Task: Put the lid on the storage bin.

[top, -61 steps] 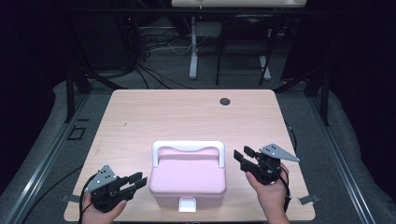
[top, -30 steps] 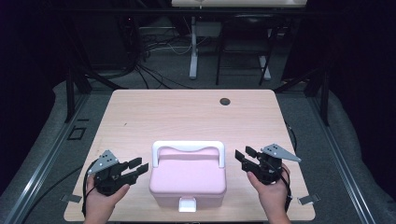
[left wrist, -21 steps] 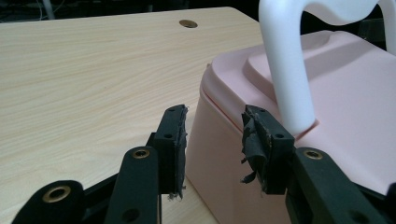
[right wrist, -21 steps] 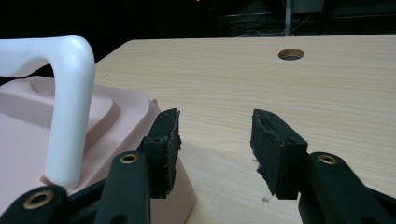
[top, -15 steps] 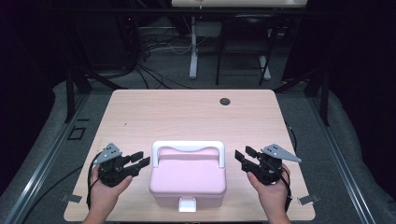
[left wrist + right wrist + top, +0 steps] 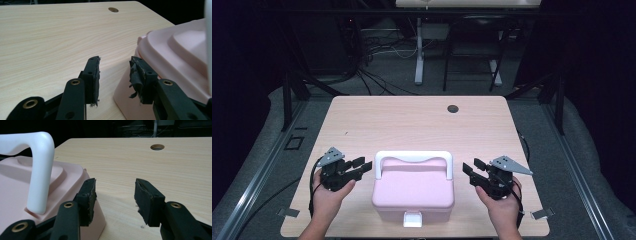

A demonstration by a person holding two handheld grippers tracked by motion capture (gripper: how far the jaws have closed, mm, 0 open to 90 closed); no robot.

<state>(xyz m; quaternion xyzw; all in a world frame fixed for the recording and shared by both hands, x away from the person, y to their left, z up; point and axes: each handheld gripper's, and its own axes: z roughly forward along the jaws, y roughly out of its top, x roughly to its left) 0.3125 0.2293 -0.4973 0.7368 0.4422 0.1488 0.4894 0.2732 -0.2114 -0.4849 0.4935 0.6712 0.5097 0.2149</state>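
A pink plastic box with a white carrying handle (image 6: 414,186) is set near the front edge of the pale wooden table (image 6: 412,120), flanked by the left gripper (image 6: 360,166) and the right gripper (image 6: 472,171). Both are held with jaws spread wide and nothing between them, apparently so that the box's sides can be approached. Bare tabletop is left behind the box, little in front.

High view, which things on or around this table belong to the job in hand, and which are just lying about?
Part of the job:
- pink box with its white handle upright and white latch
- left gripper, open beside the box
- right gripper, open on its other side

Just there:
- table with its cable hole
- cables on the floor behind
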